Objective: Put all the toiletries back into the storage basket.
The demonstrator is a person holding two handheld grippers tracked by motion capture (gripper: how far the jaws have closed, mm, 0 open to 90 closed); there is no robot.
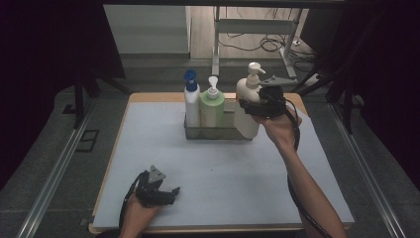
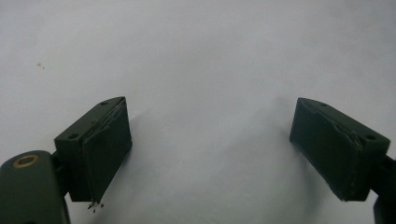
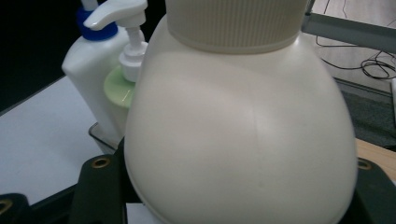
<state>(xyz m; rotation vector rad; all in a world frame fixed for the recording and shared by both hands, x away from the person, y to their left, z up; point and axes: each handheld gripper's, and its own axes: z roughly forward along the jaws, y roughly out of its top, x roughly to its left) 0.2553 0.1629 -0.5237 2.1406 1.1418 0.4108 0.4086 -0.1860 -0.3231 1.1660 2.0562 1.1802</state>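
A person sits at a table (image 1: pixel 148 148) covered with a pale sheet, holding a two-jaw gripper in each hand.

The right gripper (image 1: pixel 255 105) is raised at the far side of the table, clamped around the shoulder of a cream pump bottle (image 1: pixel 246 106). In the right gripper view the cream bottle (image 3: pixel 240 126) bulges large between the two black jaws, which press on its left and right flanks, so the bottle is pinched firmly. It hangs upright at the right end of a clear tray (image 1: pixel 218 133), its base at about the level of the tray's rim; whether it touches the tray cannot be told.

Two more bottles stand upright in the tray: a white bottle (image 1: pixel 191 101) with a blue cap at the left, and a green bottle (image 1: pixel 212 109) with a white pump in the middle (the two look just beside each other).

The left gripper (image 1: pixel 168 194) rests low near the front left of the table, well apart from the tray. In the left gripper view its fingers (image 2: pixel 100 149) are spread wide over the bare sheet (image 2: pixel 201 56), with nothing between them.
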